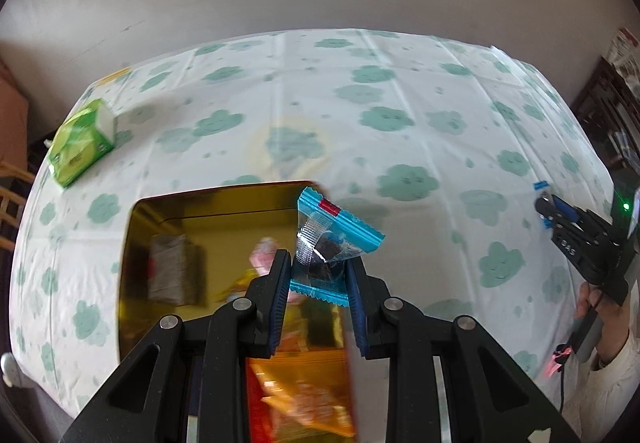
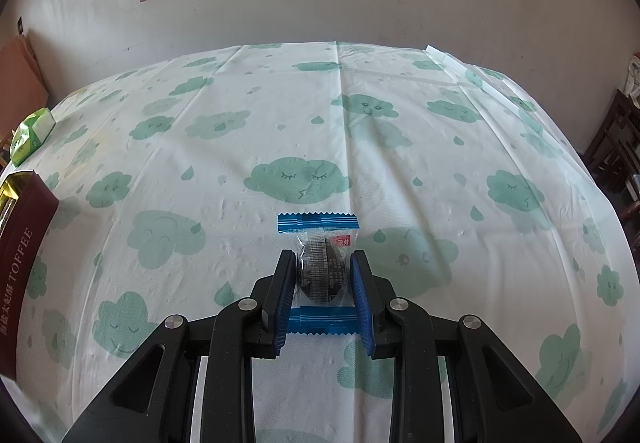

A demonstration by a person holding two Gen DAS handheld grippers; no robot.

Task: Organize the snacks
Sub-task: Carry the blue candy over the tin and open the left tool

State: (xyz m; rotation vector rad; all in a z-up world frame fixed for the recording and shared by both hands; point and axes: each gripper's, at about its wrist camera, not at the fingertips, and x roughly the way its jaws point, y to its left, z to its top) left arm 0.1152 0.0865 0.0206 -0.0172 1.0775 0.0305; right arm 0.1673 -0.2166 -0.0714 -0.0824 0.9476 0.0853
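Your left tool (image 1: 318, 275) is squeezing a small snack packet (image 1: 334, 239) with blue ends and a clear middle, and you are holding it up in the air. A dark cookie is showing through the clear part, right between the tool's blue pads (image 1: 280, 295). Just under and behind the left tool is the gold tin (image 1: 208, 211), shiny inside. Some blurry snacks in orange wrappers (image 1: 304, 391) are lying in the tin, right below the tool. Far off to the left of this tool, a green tissue pack (image 1: 82, 143) is sitting on the table (image 1: 400, 91), which is wearing a white cloth with green clouds. Off to the right you are holding your right tool (image 1: 546, 209), low over the table. Your right tool (image 2: 322, 279) is also clamped on a snack, a second blue packet (image 2: 318, 263) with a dark cookie inside. This packet is lying flat on the cloth, and the tool's pads are pressing on both of its sides. Far to the left of the right tool, the dark red side of the tin (image 2: 24, 255) is showing, with the word TOFFEE on it.
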